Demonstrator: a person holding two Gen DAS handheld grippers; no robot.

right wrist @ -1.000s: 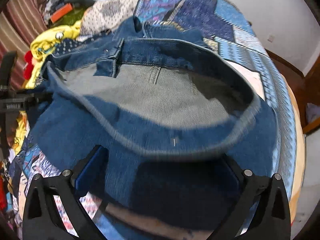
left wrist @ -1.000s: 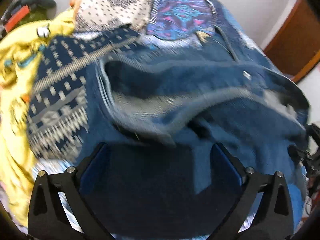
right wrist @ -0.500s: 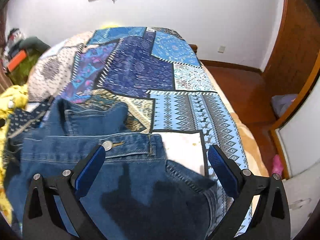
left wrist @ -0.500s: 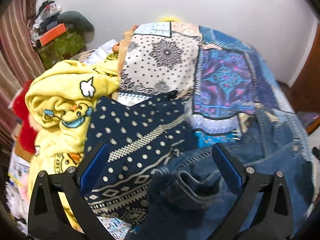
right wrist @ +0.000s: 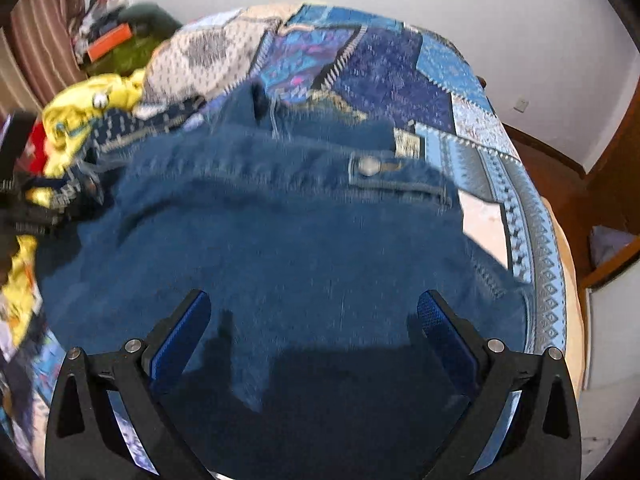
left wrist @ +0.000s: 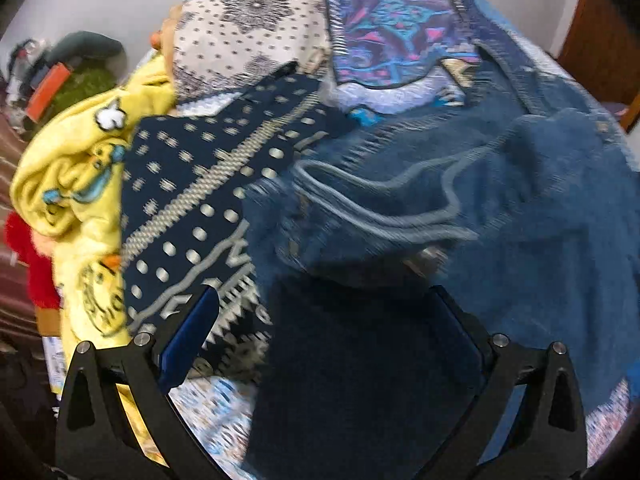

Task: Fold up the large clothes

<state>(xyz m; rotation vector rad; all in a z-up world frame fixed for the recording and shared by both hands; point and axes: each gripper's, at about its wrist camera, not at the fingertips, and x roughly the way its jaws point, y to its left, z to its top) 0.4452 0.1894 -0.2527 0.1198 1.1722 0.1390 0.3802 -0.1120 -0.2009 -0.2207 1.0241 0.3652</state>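
Both views are motion-blurred, and shadow hides the jeans (right wrist: pixel 304 240) nearest each lens. Left gripper (left wrist: pixel 324 320) and right gripper (right wrist: pixel 312 320) stand spread wide, gripping nothing; jeans lie ahead and beneath, on the quilt (right wrist: pixel 400 72).

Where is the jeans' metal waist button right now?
In the right wrist view, the metal button sits on the jeans waistband, upper right of centre, just left of the patchwork bedspread.
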